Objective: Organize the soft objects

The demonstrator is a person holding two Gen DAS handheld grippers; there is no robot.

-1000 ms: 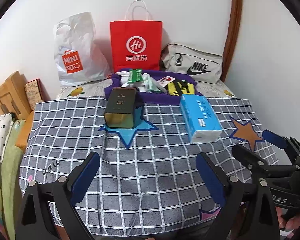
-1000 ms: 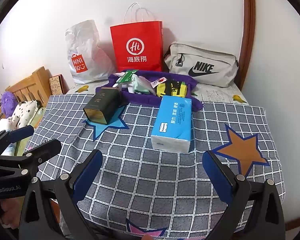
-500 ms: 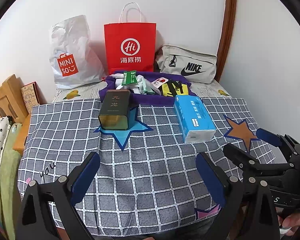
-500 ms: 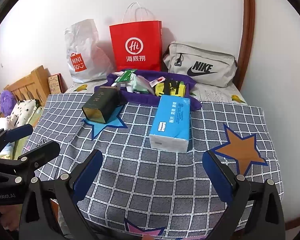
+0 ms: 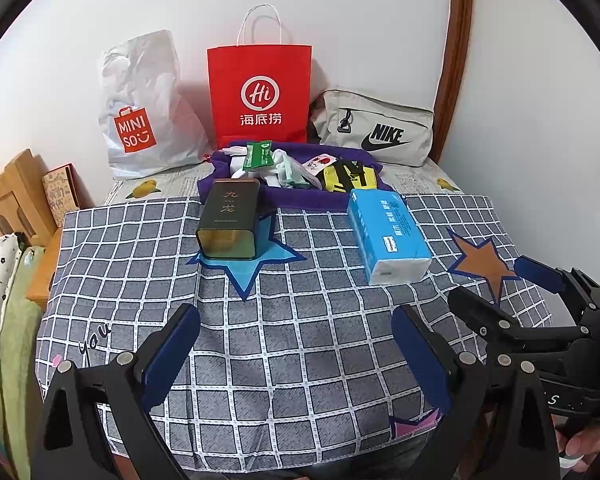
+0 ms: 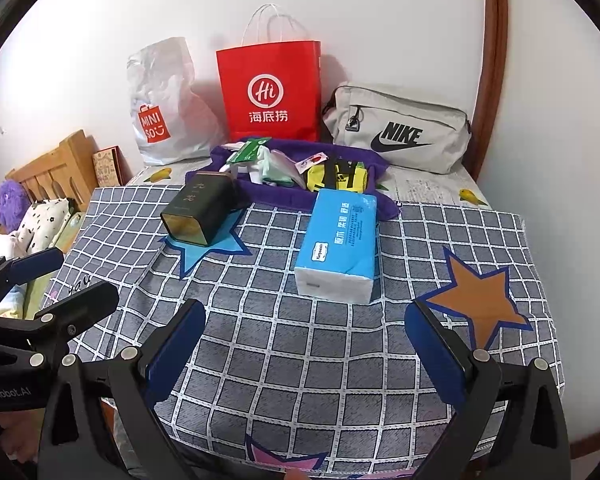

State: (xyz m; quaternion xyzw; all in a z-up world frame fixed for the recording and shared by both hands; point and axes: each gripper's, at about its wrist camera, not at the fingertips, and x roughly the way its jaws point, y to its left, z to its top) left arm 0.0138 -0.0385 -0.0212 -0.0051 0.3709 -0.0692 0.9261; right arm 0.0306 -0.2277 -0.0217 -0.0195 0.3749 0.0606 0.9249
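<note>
A blue tissue pack [image 5: 388,236] [image 6: 338,242] lies on the grey checked cloth [image 5: 300,340] right of centre. Behind it a purple fabric tray [image 5: 300,200] [image 6: 284,198] holds several small soft items, among them a green packet [image 5: 258,154] and a yellow-black pouch [image 5: 350,176]. A dark tin [image 5: 230,220] [image 6: 198,210] lies on its side on a blue star. My left gripper [image 5: 296,354] is open over the cloth's near edge, holding nothing. My right gripper [image 6: 304,356] is also open and empty, and shows at the right in the left wrist view [image 5: 500,288].
Against the wall stand a white Miniso bag [image 5: 140,108], a red paper bag [image 5: 260,92] and a grey Nike pouch [image 5: 376,132]. A wooden bed frame [image 5: 8,200] and bedding lie at the left. A brown door frame [image 5: 456,52] rises at the right.
Both grippers have drawn back and risen slightly, so the objects sit a little farther away. Nothing on the cloth has moved; both grippers stay open.
</note>
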